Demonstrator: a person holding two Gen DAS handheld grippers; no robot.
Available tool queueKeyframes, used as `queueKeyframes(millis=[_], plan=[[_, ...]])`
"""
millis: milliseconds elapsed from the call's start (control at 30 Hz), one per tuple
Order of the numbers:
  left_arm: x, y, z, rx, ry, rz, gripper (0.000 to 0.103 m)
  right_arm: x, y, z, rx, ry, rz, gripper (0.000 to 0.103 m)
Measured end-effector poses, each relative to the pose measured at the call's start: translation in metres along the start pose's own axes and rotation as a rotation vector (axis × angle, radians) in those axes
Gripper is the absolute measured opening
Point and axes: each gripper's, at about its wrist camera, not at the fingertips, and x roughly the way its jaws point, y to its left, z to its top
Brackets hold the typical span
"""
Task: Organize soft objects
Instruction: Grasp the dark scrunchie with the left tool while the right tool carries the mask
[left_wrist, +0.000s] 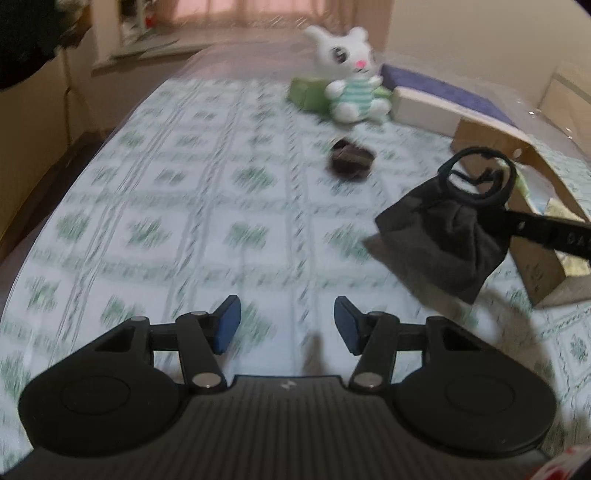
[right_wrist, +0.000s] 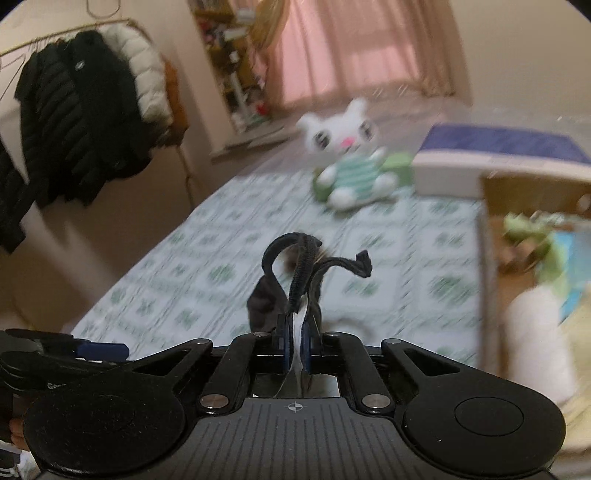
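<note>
Right wrist view: right gripper (right_wrist: 295, 332) pinches the black cloth mask (right_wrist: 291, 280), hanging clear of the tablecloth (right_wrist: 177, 280).

Your left gripper (left_wrist: 287, 325) stands open over the patterned tablecloth (left_wrist: 166, 221), nothing between its pads. To the right, your right gripper (left_wrist: 517, 221) pinches a black cloth mask (left_wrist: 443, 240), lifted off the tablecloth.
</note>
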Motion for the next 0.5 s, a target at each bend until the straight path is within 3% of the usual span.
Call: queueKeyframes(millis=[267, 500], plan=[[0.046, -0.033, 0.062, 0.089, -0.074, -0.105, 0.054, -0.007, -0.043, 0.048, 0.019, -0.097, -0.106, 0.007], [0.096, -0.053, 0.107, 0.127, -0.087, -0.144, 0.056, 0.015, -0.072, 0.073, 0.056, -0.109, -0.157, 0.007]])
